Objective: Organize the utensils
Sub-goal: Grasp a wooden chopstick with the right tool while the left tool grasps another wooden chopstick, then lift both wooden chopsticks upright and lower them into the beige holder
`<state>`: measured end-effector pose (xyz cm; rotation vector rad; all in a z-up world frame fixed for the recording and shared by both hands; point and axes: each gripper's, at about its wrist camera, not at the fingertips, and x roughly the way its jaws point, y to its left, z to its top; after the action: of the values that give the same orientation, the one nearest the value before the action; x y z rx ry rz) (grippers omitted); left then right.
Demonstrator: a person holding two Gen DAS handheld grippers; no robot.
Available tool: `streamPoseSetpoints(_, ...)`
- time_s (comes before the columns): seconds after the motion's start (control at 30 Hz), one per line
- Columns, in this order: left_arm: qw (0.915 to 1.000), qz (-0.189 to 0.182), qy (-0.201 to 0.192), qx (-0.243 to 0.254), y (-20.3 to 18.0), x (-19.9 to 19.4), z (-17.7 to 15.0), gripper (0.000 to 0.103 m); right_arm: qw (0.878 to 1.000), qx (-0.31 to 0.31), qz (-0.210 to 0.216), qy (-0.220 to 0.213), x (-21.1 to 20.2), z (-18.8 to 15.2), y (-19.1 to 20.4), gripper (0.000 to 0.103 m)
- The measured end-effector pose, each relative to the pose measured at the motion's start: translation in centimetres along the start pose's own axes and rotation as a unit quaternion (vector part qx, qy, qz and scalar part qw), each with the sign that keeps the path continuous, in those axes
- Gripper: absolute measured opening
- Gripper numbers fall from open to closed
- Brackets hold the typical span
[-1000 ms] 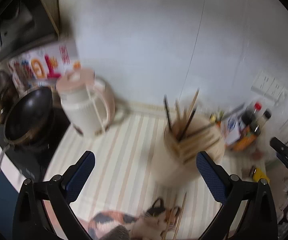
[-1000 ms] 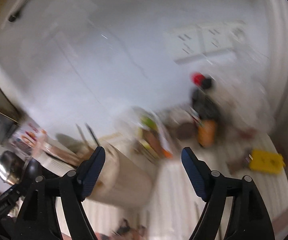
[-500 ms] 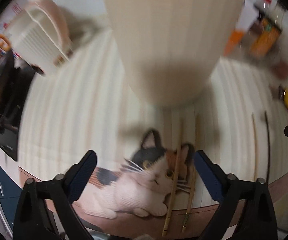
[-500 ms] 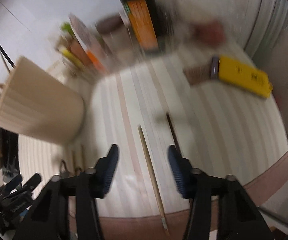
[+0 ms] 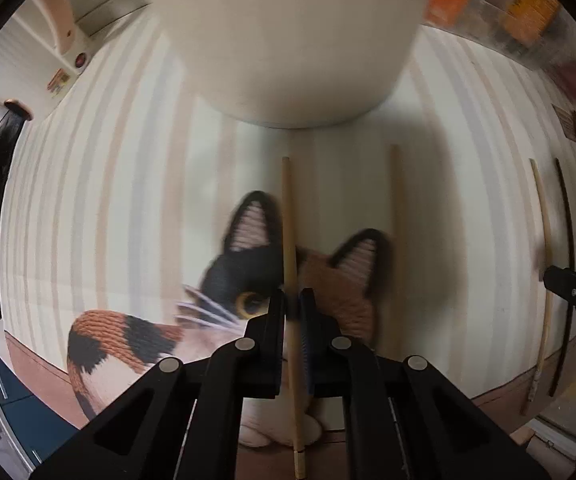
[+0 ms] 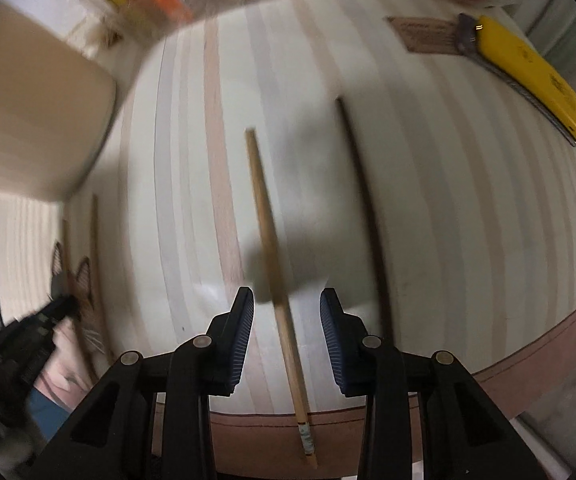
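Pinching a wooden chopstick [image 5: 290,240] already: left gripper [image 5: 292,306], jaws pressed together on the shaft about two-thirds of the way toward the near end, stick running straight ahead along the finger axis, far tip pointing at the base of the beige utensil holder [image 5: 288,40]. That stick lies across the cat picture on the striped mat [image 5: 99,184], butt end reaching the mat's front edge. Its twin, second wooden chopstick [image 5: 395,240], lies parallel just to the right, untouched. Right gripper [image 6: 286,312] is spread, fingers straddling a lighter chopstick [image 6: 273,264] without touching it; the shaft passes between the pads at a slight slant, near end overhanging the mat's front border, far tip aimed at the mat's back edge. A dark chopstick [image 6: 368,216] lies beside it on the right, outside the jaws. Yellow box [image 6: 528,76] sits by the far-right corner. Key relation: both sticks lie lengthwise along their own claw, holder is far-left of the right one and dead ahead of the left, so left arm is nearer for the drop-in. Motion blur, so contact detail on the right is my read only.
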<state>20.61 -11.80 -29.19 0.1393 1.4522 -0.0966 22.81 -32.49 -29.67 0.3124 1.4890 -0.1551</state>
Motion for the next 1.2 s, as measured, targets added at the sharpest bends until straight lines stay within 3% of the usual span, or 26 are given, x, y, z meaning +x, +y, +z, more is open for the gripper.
streamPoseSetpoints(0.13, 0.9996, 0.018, 0.003, -0.020, 2.5, 0.0, -0.3, 0.005, 0.998, -0.043, -0.040, -0.005, 0.4, -0.3, 2.3, 0.035)
streamPoseSetpoints(0.2, 0.9994, 0.023, 0.004, -0.026, 3.3, 0.0, -0.5, 0.006, 0.997, -0.051, -0.054, -0.012, 0.5, -0.6, 3.2, 0.022)
streamPoseSetpoints(0.27, 0.9994, 0.019, 0.004, -0.029, 3.8, -0.1, -0.6, 0.006, 0.998, -0.048, -0.040, -0.009, 0.6, -0.7, 3.8, 0.010)
streamPoseSetpoints(0.37, 0.9995, 0.020, 0.003, -0.026, 3.8, -0.2, -0.6, 0.006, 0.999, -0.036, -0.009, 0.007, 0.9, -0.8, 4.5, 0.008)
streamPoseSetpoints(0.67, 0.9996, 0.019, -0.001, -0.022, 3.5, -0.4, -0.9, 0.006, 0.998, -0.058, -0.024, 0.007, 1.3, -1.6, 5.4, 0.008)
streamPoseSetpoints(1.03, 0.9997, 0.009, -0.002, -0.023, 4.1, 0.2, 0.3, 0.005, 0.997, -0.055, -0.048, 0.012, 1.7, -0.1, 7.0, 0.008)
streamPoseSetpoints(1.2, 0.9997, 0.005, -0.004, -0.025, 4.2, 0.4, 1.0, 0.004, 0.999, -0.044, -0.016, 0.013, 2.0, 0.2, 7.8, 0.007)
